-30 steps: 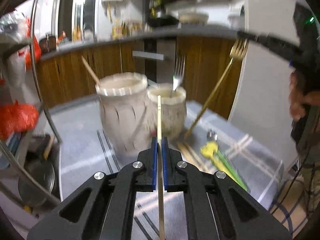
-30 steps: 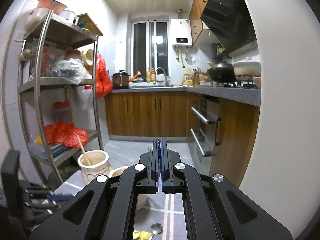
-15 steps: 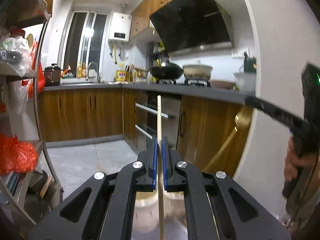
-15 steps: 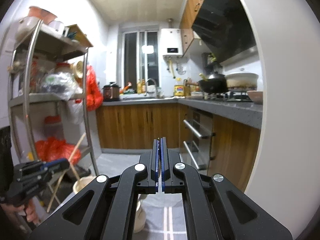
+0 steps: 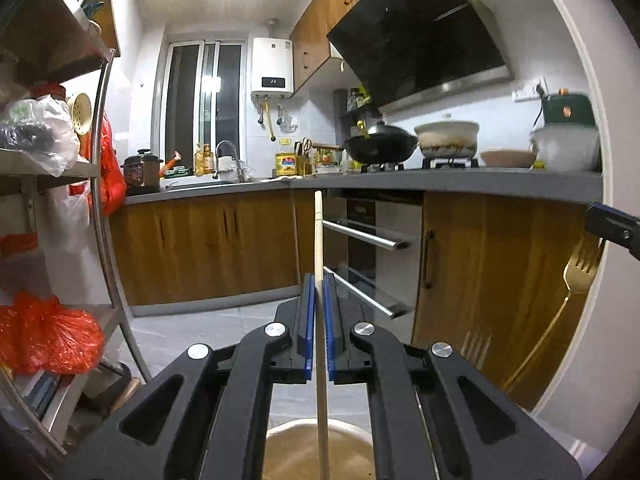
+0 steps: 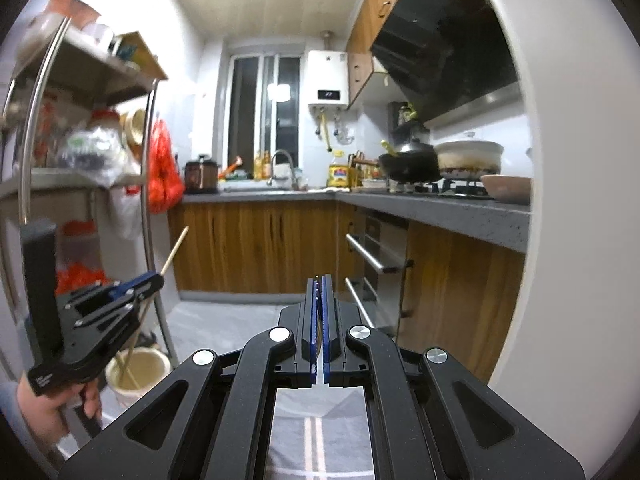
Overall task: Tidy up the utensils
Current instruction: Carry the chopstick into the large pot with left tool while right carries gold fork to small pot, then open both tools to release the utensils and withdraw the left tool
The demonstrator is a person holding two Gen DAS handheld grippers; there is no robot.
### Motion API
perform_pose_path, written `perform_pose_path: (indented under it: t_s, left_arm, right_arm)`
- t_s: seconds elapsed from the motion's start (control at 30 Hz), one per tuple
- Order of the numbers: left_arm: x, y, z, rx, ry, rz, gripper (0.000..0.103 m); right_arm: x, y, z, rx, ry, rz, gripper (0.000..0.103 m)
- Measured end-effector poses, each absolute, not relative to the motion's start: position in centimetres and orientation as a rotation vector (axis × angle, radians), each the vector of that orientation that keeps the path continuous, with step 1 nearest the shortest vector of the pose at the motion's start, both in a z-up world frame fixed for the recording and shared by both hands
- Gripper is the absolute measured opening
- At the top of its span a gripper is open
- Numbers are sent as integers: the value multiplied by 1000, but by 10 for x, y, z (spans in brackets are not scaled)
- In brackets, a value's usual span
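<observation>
**Chopstick over the cup, fork held high**

The left gripper [image 5: 318,312] clamps a wooden chopstick [image 5: 319,248] upright, its lower end reaching into the cream cup [image 5: 320,452] directly beneath. The right gripper [image 6: 318,320] has its jaws pinched on a gold fork [image 5: 576,280], which hangs tines-up beside the wooden cabinets [image 5: 500,272]

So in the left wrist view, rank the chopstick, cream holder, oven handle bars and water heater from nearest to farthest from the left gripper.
1. Chopstick, clamped between the left gripper jaws, centre.
2. Cream holder, directly below.
3. Oven handle bars, ahead and right.
4. Water heater, on the far wall, upper centre.
</observation>
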State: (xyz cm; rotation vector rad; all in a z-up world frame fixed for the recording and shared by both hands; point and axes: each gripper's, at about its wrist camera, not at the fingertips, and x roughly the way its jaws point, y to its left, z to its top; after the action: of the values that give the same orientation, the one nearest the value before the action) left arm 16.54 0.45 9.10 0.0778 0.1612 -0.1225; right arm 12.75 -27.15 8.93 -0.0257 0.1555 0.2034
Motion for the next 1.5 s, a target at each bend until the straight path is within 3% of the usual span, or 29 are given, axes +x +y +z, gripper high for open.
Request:
perform_pose_path:
  t_s: [0.3,0.8,1.0,1.33,1.43,1.5]
  left_arm:
    - [157,7,66,113,234,-167,4]
    - [130,23,47,83,300,-171,6]
    - [106,35,50,35,302,-160,28]
    - [72,43,29,30,343,-151,30]
    - [72,40,25,33,344,-167,33]
    - [72,40,23,33,349,-176,36]
  right_arm:
    - [145,-247,62,-75,265,257,3]
    - [159,-242,48,-55,294,245,3]
    - [160,-245,46,-32,295,251,3]
    - [161,-248,43,-10,297,252,3]
    - [158,-251,45,5,284,264,15]
    - [156,-254,46,21,270,270,32]
